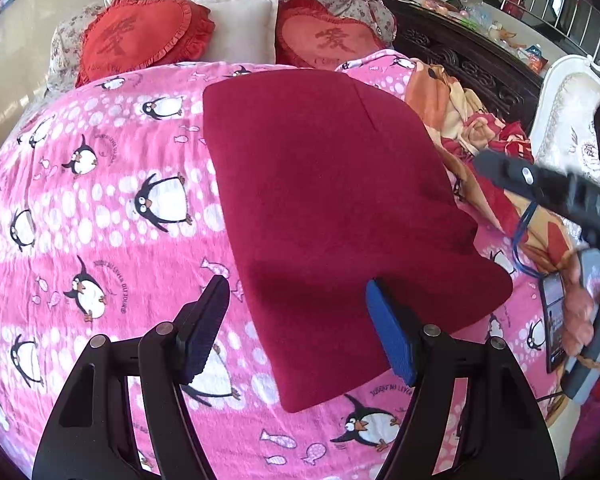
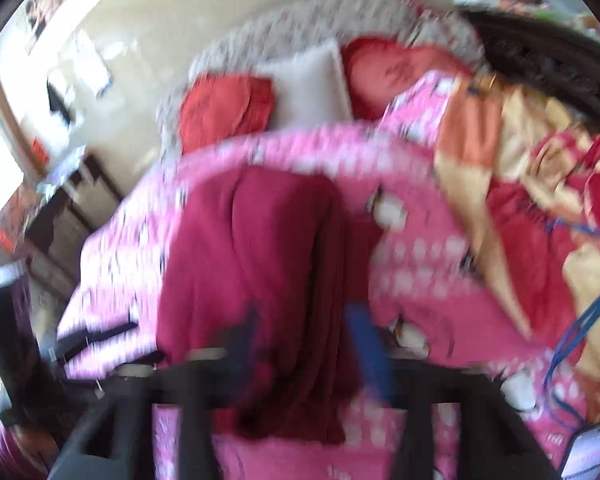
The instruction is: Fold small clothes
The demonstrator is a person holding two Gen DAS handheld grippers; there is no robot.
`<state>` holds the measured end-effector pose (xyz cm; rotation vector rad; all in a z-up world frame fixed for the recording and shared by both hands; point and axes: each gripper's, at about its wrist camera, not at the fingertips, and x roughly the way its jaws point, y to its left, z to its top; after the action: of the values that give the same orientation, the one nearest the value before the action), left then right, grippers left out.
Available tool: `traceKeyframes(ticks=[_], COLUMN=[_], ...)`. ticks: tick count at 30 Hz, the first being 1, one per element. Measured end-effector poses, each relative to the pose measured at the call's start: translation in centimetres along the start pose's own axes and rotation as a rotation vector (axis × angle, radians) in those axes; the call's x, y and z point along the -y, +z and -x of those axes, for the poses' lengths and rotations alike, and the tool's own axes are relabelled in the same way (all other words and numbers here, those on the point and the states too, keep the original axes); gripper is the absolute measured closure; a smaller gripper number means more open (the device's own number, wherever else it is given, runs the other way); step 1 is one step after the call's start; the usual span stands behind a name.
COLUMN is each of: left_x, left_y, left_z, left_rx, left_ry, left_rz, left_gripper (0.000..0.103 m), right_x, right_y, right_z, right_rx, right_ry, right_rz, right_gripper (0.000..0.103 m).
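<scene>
A dark red garment [image 1: 332, 208] lies folded flat on the pink penguin-print bedsheet [image 1: 100, 200]. My left gripper [image 1: 296, 282] hovers open over its near corner; the black finger is above the sheet and the blue finger [image 1: 392, 332] above the cloth, and neither pad presses it. My right gripper [image 1: 496, 164] comes in from the right beside the garment's right edge, held by a hand [image 1: 584, 304]. The right wrist view is blurred: the right gripper [image 2: 304, 320] has its fingers apart over the garment [image 2: 252, 248], gripping nothing that I can make out.
Two red heart cushions [image 1: 140, 40] and a white pillow [image 1: 240, 28] lie at the head of the bed. A crumpled orange and red blanket [image 1: 472, 128] sits right of the garment. A phone [image 1: 554, 316] on a blue cord hangs by the hand. Dark carved furniture [image 1: 460, 48] stands behind.
</scene>
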<state>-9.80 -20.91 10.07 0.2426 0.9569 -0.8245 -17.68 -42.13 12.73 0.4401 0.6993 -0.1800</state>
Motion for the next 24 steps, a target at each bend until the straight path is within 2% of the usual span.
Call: traceKeyframes(ticks=[2, 4, 6, 9, 12, 16, 18, 19, 21, 24], left_x=[0.2, 0.4, 0.6, 0.8, 1.0, 1.3, 1.4, 1.3, 1.1, 1.0], left_y=[0.0, 0.0, 0.0, 0.2, 0.4, 0.5, 0.5, 0.6, 0.7, 0.7], left_z=[-0.3, -0.6, -1.0, -1.1, -1.0, -2.3, -2.4, -2.4, -2.2, -2.1], left_rx=[0.001, -0.008, -0.019, -0.032, -0.007, -0.027, -0.031, -0.033, -0.027, -0.023], left_ry=[0.002, 0.002, -0.002, -0.014, -0.017, 0.0, 0.013, 0.011, 0.011, 0.015], left_rz=[-0.002, -0.009, -0.011, -0.022, -0.032, -0.03, -0.034, -0.03, -0.02, -0.014], left_gripper=[0.032, 0.032, 0.032, 0.032, 0.032, 0.032, 0.032, 0.032, 0.032, 0.032], right_x=[-0.1, -0.3, -0.6, -1.3, -0.5, 0.9, 0.7, 0.8, 0.6, -0.9], right_y=[1.3, 2.5, 2.9, 2.9, 3.0, 2.0, 1.9, 2.1, 2.4, 2.1], right_z=[-1.6, -4.1, -6.1, -6.7, -5.3, -7.8, -7.5, -6.7, -5.3, -2.8], right_rx=[-0.018, -0.05, -0.093, -0.086, -0.043, -0.098, -0.083, -0.077, -0.067, -0.021], right_ry=[0.001, 0.008, 0.002, -0.027, -0.079, -0.142, -0.151, -0.135, -0.139, -0.108], right_rz=[-0.012, -0.012, 0.004, 0.056, 0.079, 0.073, 0.079, 0.058, 0.038, 0.086], right_gripper=[0.03, 0.042, 0.076, 0.091, 0.093, 0.093, 0.092, 0.091, 0.072, 0.071])
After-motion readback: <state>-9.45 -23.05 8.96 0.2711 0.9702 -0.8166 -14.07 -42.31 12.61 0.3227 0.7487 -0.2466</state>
